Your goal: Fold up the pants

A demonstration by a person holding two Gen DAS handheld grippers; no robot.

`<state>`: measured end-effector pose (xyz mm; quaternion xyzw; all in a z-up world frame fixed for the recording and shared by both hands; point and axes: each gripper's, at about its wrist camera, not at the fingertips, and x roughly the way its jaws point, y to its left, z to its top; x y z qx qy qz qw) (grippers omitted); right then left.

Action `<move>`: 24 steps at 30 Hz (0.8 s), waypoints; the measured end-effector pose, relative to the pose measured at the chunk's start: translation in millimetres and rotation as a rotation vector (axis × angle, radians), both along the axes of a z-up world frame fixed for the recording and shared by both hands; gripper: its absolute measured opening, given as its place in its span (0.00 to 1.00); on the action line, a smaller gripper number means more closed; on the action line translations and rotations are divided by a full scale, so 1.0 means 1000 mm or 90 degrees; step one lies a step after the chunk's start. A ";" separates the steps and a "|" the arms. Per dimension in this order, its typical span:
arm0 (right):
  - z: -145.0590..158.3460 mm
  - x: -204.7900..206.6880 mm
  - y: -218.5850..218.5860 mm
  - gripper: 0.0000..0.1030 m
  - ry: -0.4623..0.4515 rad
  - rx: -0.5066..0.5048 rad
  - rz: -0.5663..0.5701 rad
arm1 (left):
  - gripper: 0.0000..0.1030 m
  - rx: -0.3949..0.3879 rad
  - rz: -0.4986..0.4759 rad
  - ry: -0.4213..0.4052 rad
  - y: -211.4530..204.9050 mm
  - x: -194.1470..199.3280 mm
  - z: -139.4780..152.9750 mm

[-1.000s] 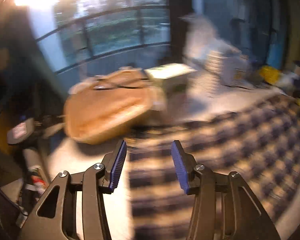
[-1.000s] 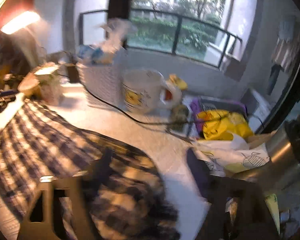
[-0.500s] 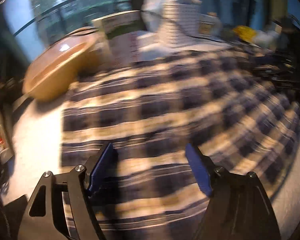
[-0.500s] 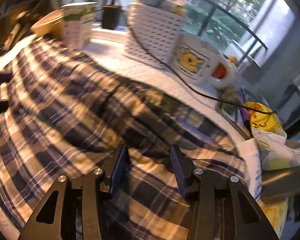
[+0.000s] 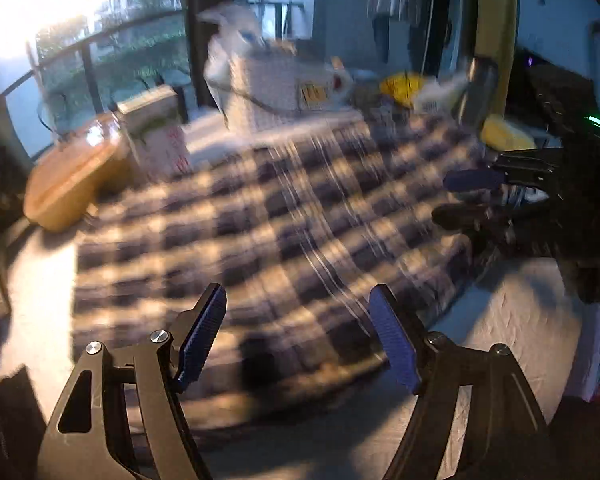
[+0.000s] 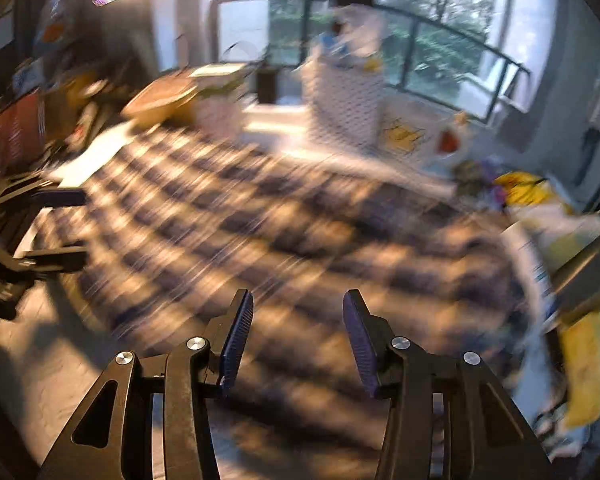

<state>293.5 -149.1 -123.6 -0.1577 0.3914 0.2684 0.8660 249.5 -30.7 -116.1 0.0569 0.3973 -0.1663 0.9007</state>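
The plaid pants [image 5: 260,232] lie spread flat on the white table; they also fill the middle of the right wrist view [image 6: 280,240]. My left gripper [image 5: 296,332] is open and empty, above the near edge of the cloth. My right gripper [image 6: 296,336] is open and empty, also over the near edge. The right gripper's fingers [image 5: 472,180] show at the right of the left wrist view. The left gripper's fingers [image 6: 56,196] show at the left of the right wrist view. Both views are motion-blurred.
Behind the pants stand a wooden bowl [image 5: 68,184], a carton [image 5: 156,136], a white basket [image 6: 344,100] and a white mug [image 6: 412,136]. Yellow bags [image 6: 524,192] and clutter crowd the right end. A window with a railing runs along the back.
Both grippers have pulled back toward the near edge and tilted up. The left jaws have opened wider. The right jaws, close over the cloth earlier, now stand open above it.
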 end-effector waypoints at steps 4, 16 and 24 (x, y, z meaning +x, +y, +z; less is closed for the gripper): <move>-0.036 -0.019 0.008 0.48 0.038 -0.030 -0.009 | 0.72 0.009 0.018 0.053 -0.005 0.004 -0.026; -0.033 -0.053 -0.064 0.49 0.029 0.007 -0.046 | 0.74 0.012 0.055 0.060 0.024 -0.014 -0.032; -0.033 -0.071 -0.096 0.49 0.043 -0.006 -0.087 | 0.74 -0.017 0.122 0.074 0.058 -0.028 -0.023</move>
